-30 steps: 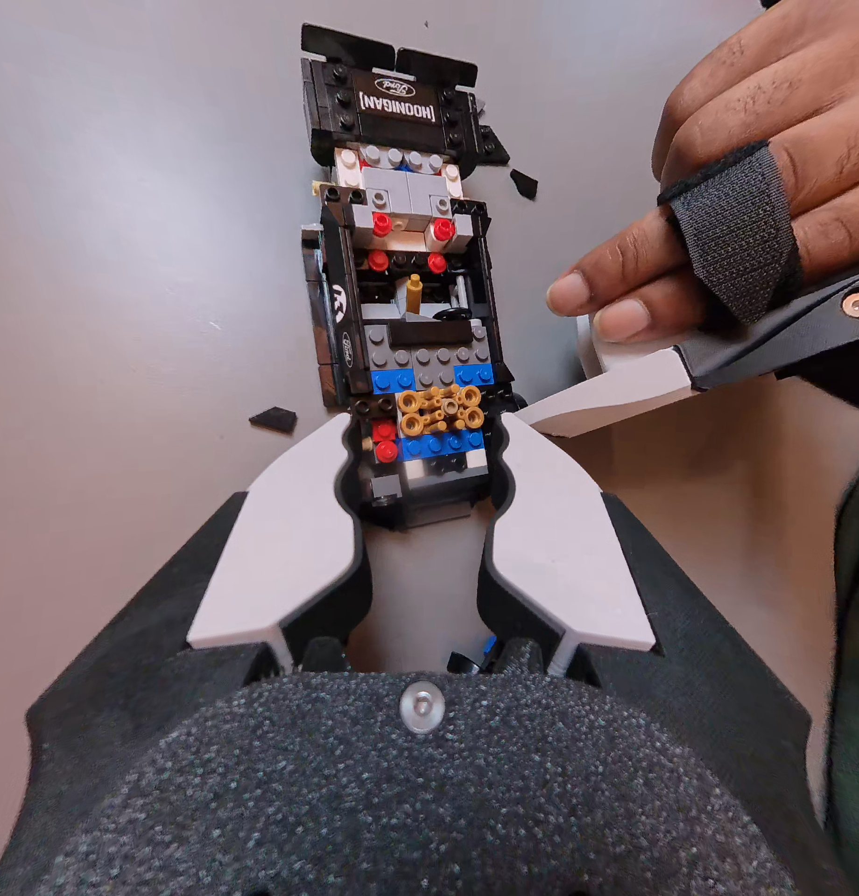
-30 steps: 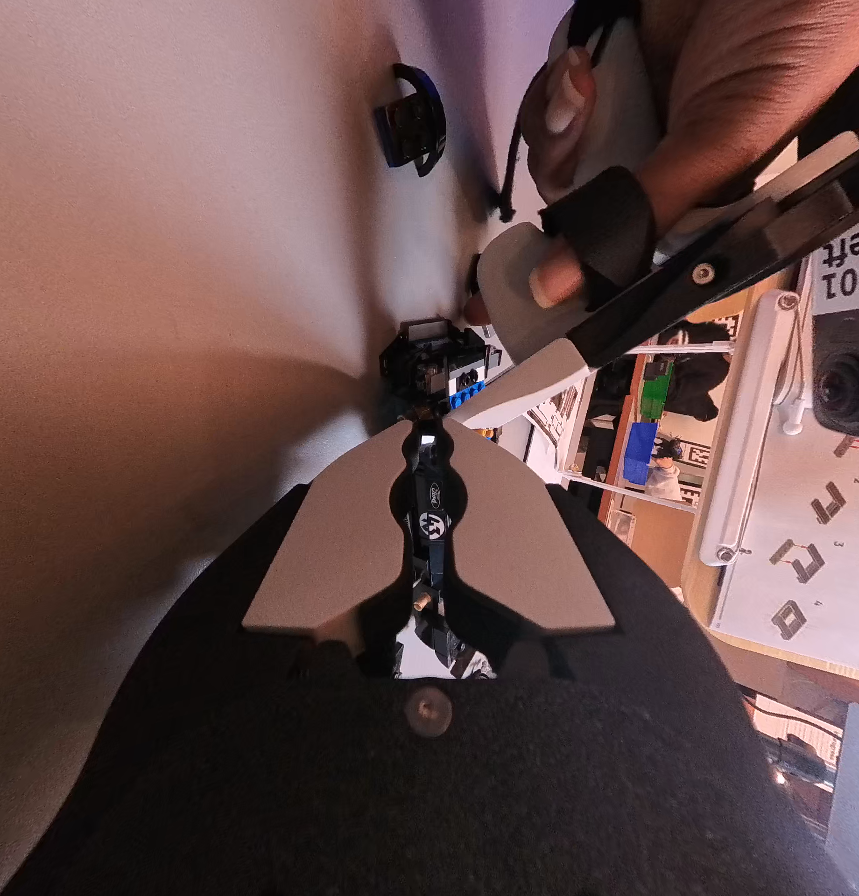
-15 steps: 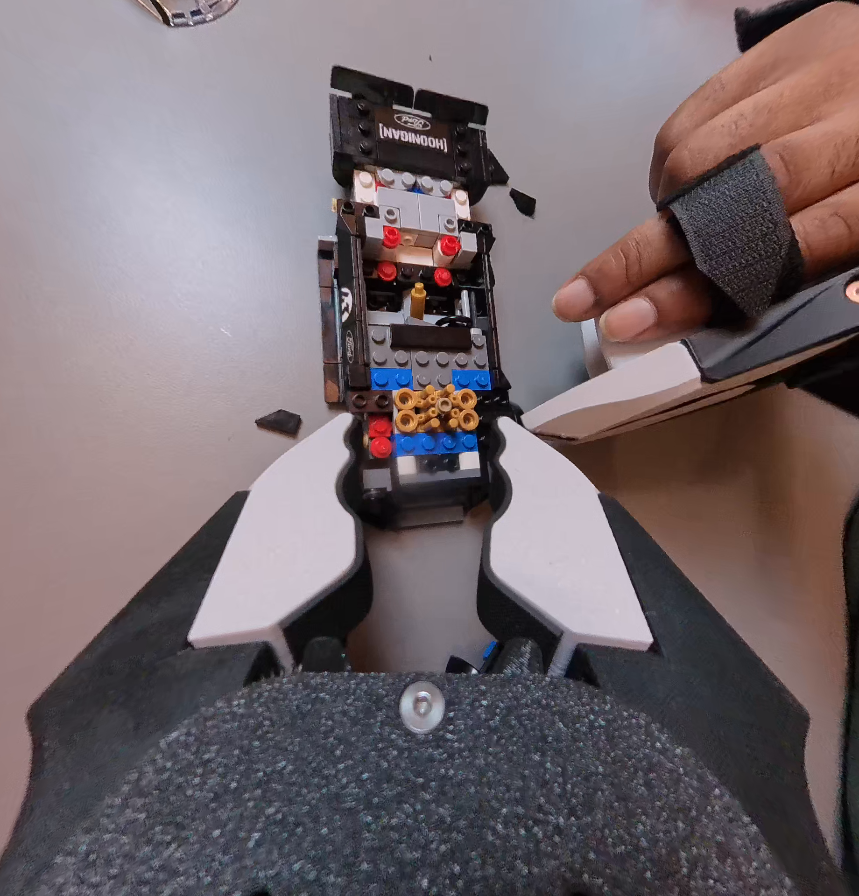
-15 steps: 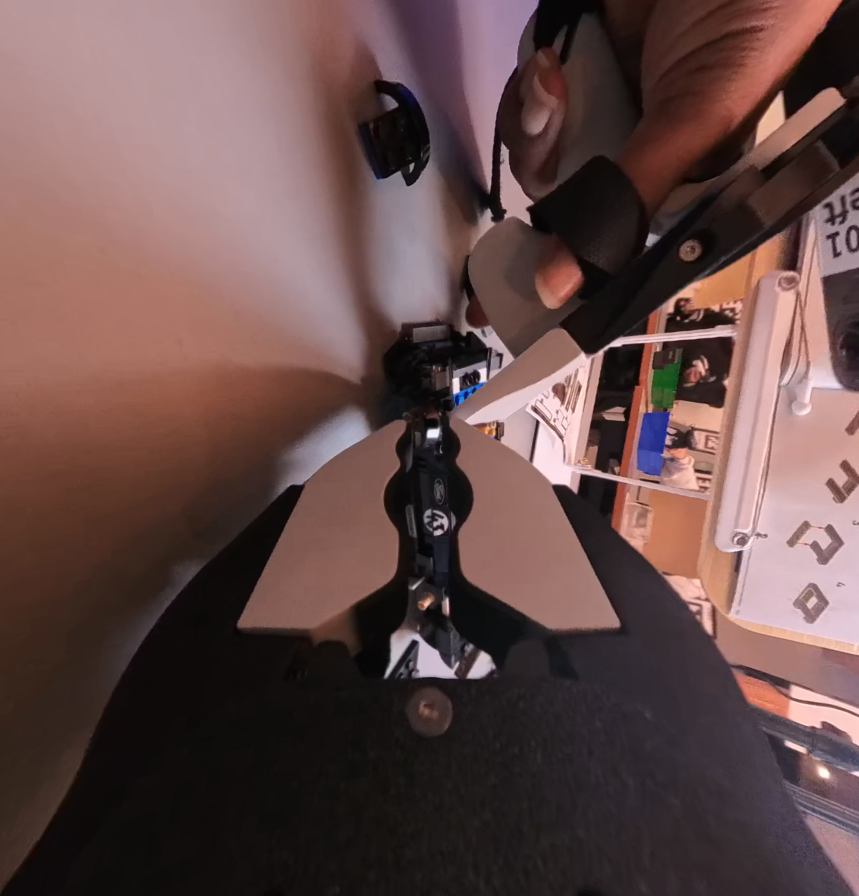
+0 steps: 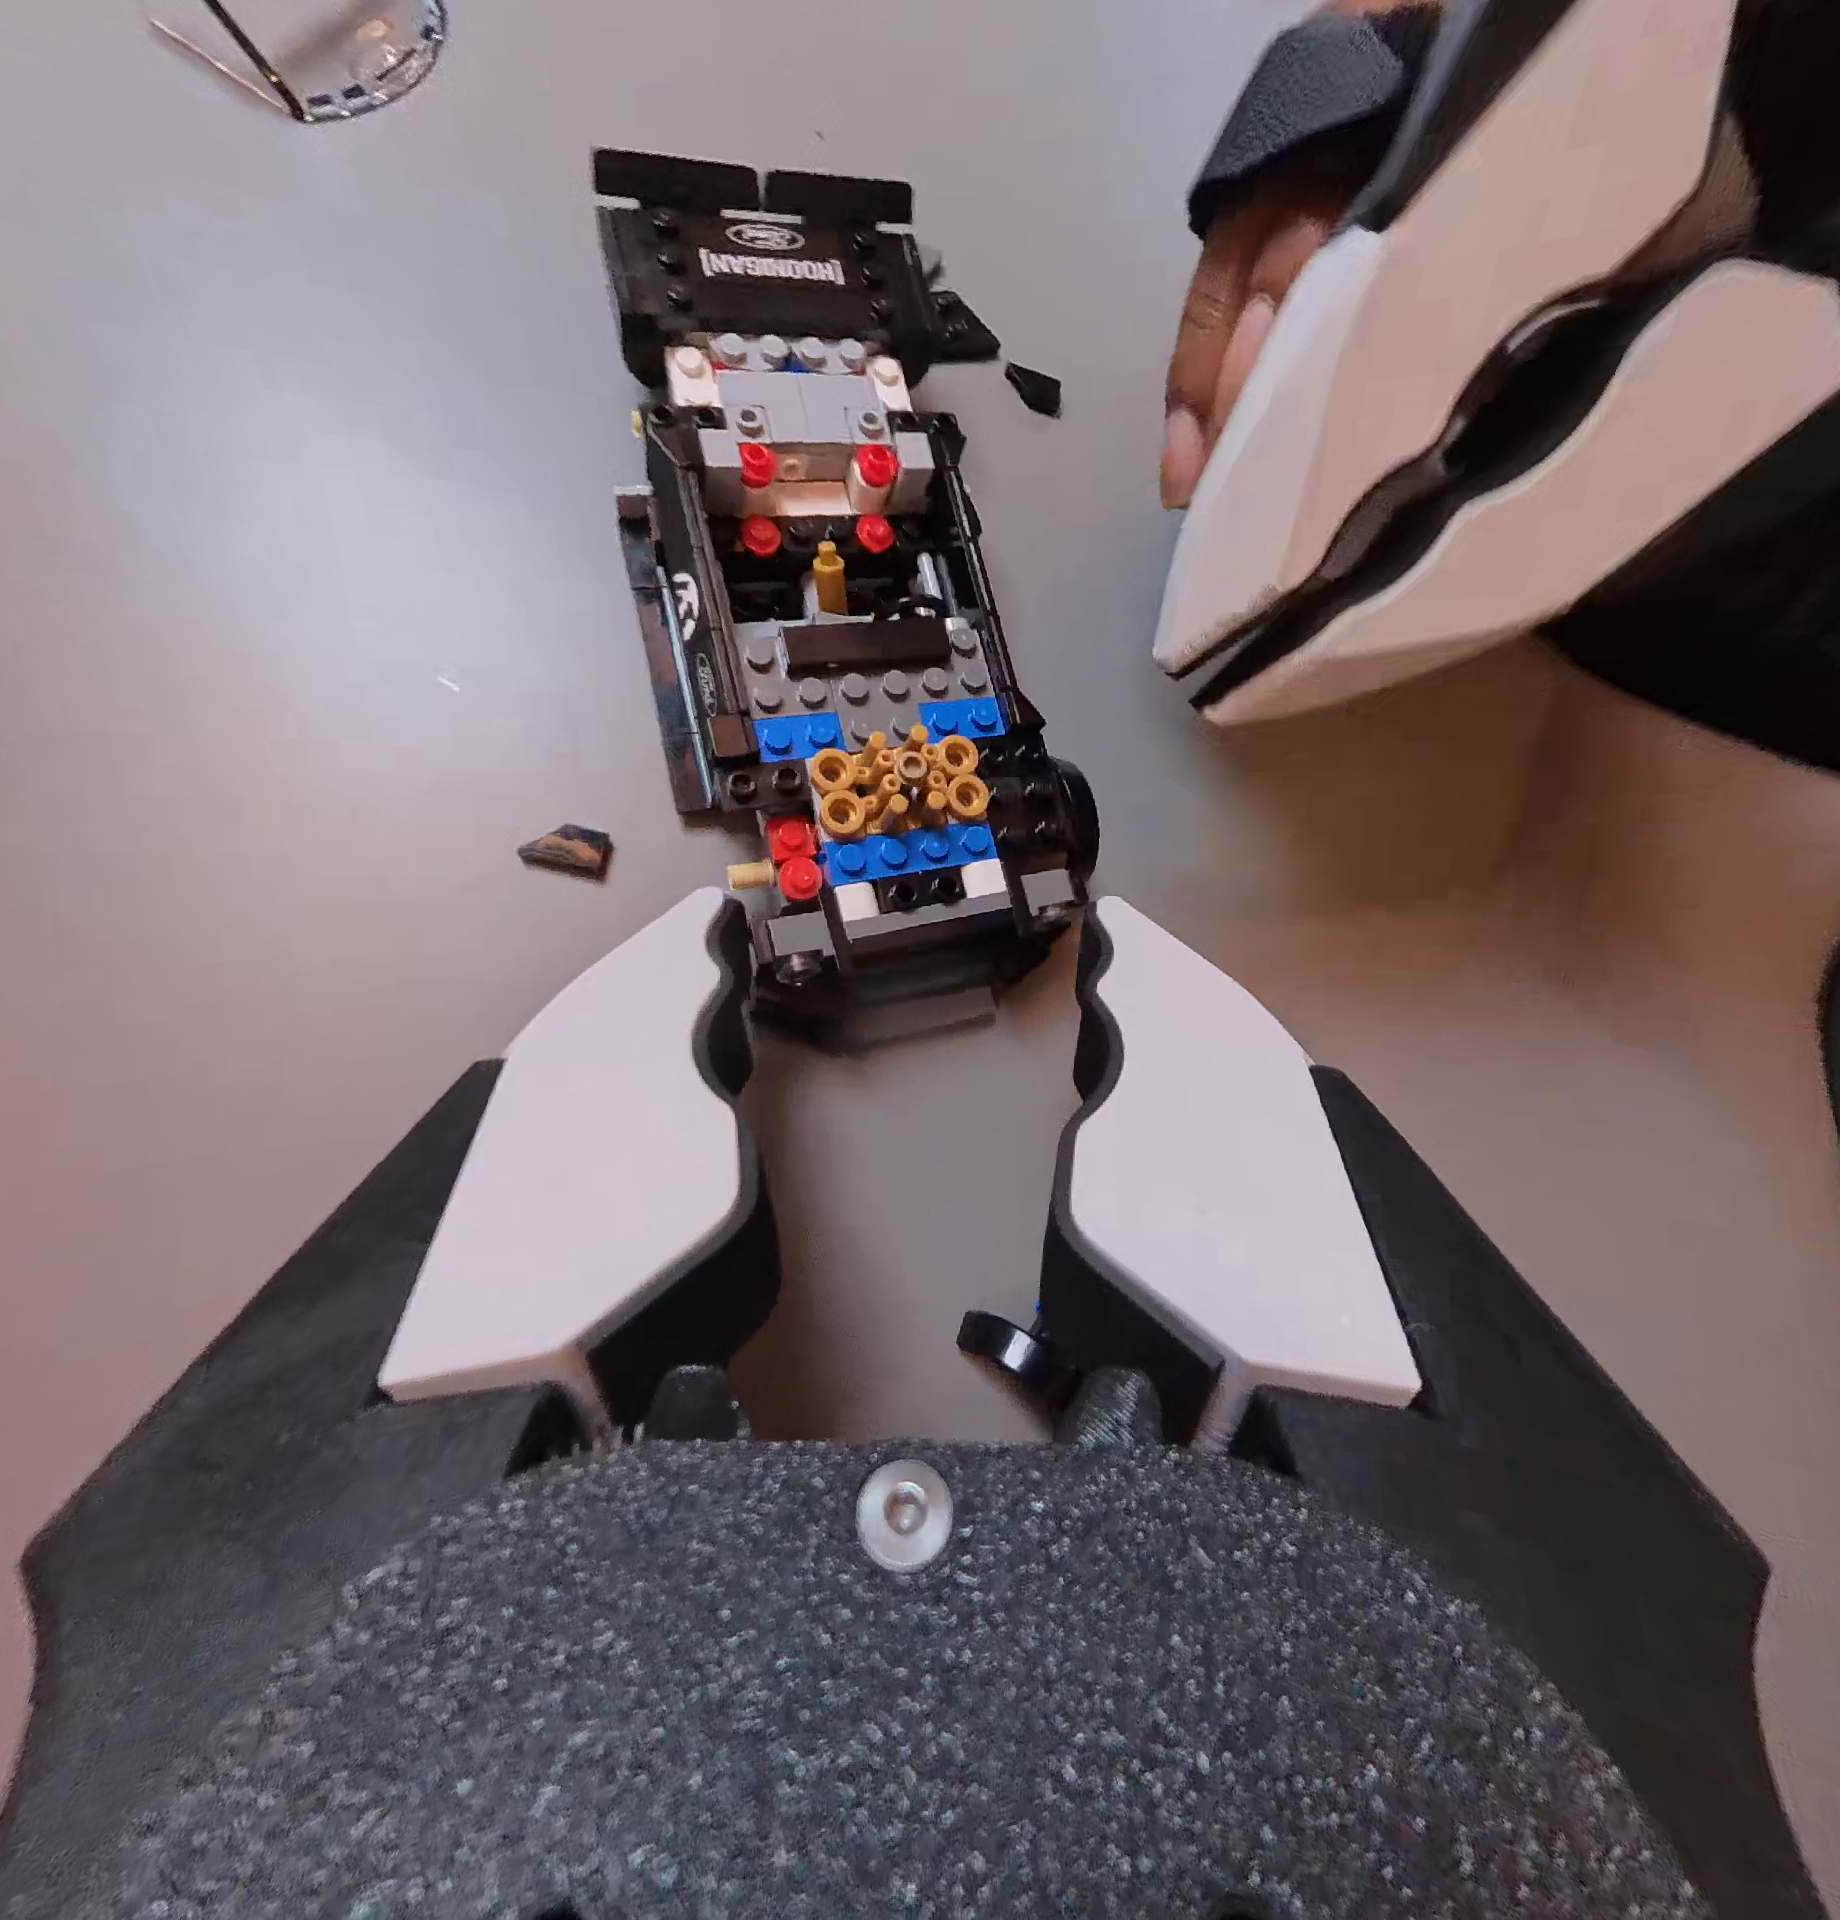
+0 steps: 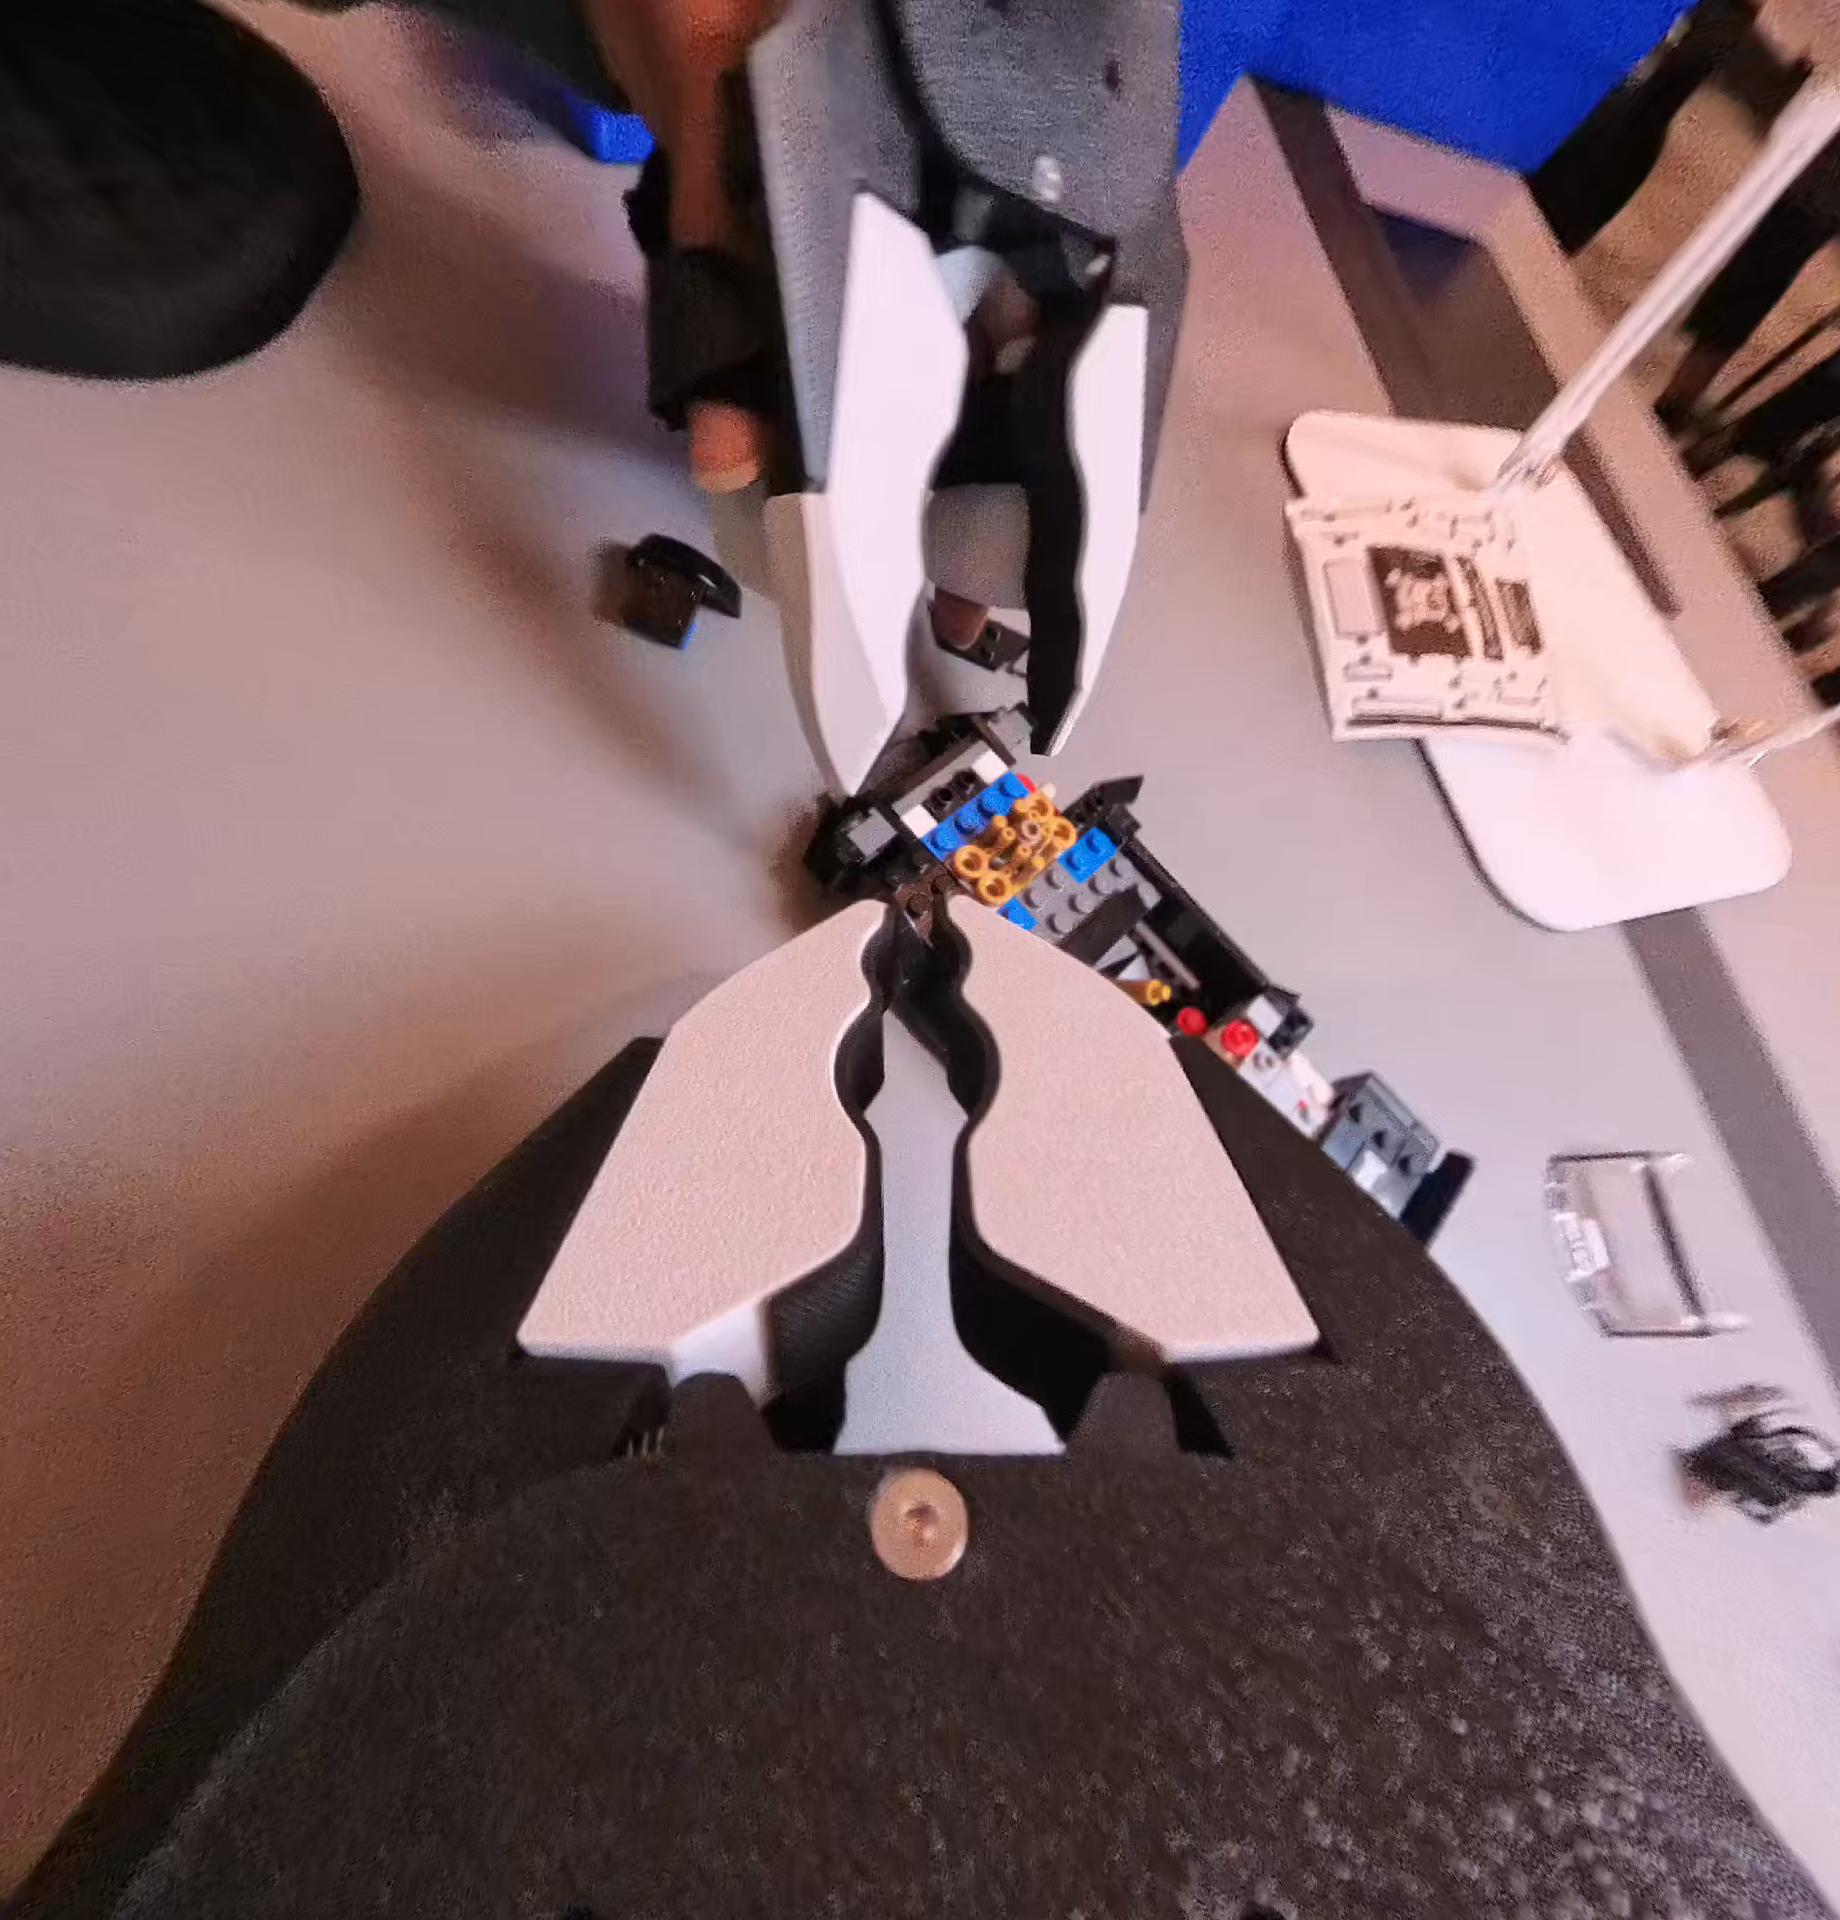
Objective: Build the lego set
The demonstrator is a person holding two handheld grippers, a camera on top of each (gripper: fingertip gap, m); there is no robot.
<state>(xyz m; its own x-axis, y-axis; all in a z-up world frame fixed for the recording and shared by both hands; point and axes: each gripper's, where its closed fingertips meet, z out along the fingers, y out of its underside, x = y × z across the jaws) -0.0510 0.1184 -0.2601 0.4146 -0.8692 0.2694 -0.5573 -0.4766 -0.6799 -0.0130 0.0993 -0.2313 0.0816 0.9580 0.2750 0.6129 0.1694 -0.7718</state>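
Lego car on table | left gripper spread, just clear of nose | right gripper pinching small black piece | step: side-piece fitting | next: press onto studs.

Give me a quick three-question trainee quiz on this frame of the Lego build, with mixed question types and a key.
1. True or false: the left gripper is clamped shut on the half-built black Lego car.
2. The cluster of small round pieces on top of the car is: A gold, B green, C white?
3. In the left wrist view, what loose piece lies on the grey table towards the picture's left of the car?
Key: 1 false: its jaws stand open, one on each side of the car's near end. 2 A. 3 a small dark wedge-shaped brick.
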